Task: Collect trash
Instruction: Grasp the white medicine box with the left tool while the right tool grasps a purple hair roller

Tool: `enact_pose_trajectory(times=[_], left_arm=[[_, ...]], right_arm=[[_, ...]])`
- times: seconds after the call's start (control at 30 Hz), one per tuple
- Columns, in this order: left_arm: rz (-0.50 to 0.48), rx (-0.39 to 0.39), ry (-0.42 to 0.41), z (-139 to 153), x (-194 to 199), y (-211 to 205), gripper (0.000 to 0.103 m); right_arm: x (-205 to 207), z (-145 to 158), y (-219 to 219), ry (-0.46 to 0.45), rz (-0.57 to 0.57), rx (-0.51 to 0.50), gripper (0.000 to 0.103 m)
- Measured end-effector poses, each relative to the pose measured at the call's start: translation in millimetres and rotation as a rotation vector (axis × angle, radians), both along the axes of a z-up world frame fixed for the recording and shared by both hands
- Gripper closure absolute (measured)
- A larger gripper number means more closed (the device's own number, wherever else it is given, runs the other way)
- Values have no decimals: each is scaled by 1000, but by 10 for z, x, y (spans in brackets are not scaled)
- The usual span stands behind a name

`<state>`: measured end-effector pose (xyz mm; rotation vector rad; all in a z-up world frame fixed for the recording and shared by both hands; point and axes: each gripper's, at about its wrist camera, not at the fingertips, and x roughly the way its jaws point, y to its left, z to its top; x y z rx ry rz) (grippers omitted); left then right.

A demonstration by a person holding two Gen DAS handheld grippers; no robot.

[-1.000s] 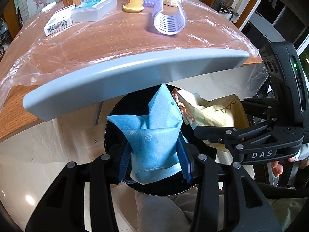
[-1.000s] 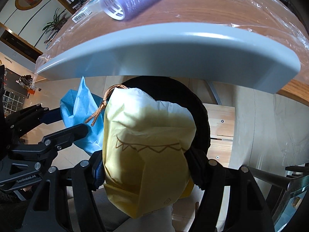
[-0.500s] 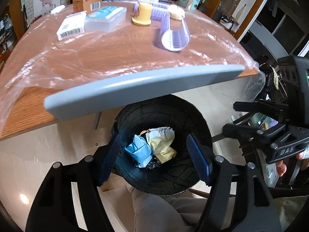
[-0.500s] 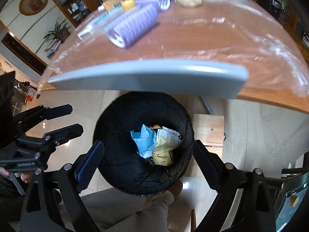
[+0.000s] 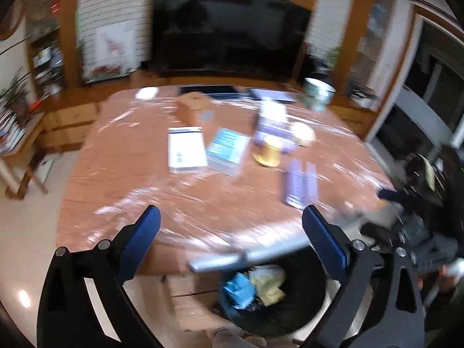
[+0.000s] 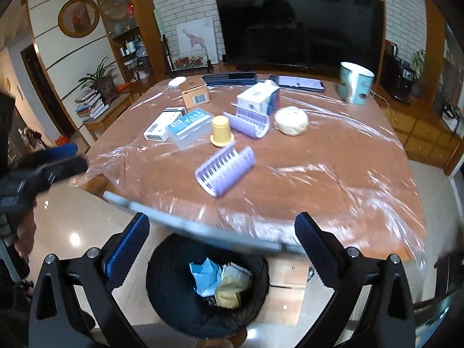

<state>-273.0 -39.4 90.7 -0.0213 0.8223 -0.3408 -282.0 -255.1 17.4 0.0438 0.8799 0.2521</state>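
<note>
Trash bin [image 6: 179, 298]: black, on the floor below the near edge of the table [image 6: 333, 179], in front of both cameras.
Blue trash [image 6: 204, 278]: crumpled blue wrapper lying inside the bin, touching the yellow piece.
Yellow trash [image 6: 232, 285]: pale yellow bag lying inside the bin, just right of the blue one.
Left hand-held gripper [image 5: 232, 237]: released, blue-padded fingers spread wide, nothing between them, raised above the bin and the table edge.
Right hand-held gripper [image 6: 221, 242]: released, fingers wide apart and empty, above the bin.
Table top: wood under clear plastic film, with a purple hair roller [image 6: 224, 169] nearest the edge, a yellow cup [image 6: 221, 130] behind it, a clear plastic box [image 6: 188, 127] to the left and a teal mug [image 6: 355, 82] at the far right.
Left view: motion-blurred.
</note>
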Motion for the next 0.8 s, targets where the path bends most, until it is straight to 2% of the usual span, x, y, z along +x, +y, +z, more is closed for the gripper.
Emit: enact_pose_trajectory(times=[0.13,0.3,0.63,0.73,0.8], left_arm=[[82,16,23,-81,355,148,4],[114,56,50,-228,763,162,4],[134,79,118,-483,1390,169,4],[105,68,133,-510,1487,128,5],[83,102,122,-536,1531,67,5]], right_arm=[[240,-126,103,47,-22,31,4],[484,-296,196,90,-57,26,4],[749,-453,277,128,-110,31,4],[794,-484,276,136,-127,39,5],[806,-505,274,140,-137,42,6]])
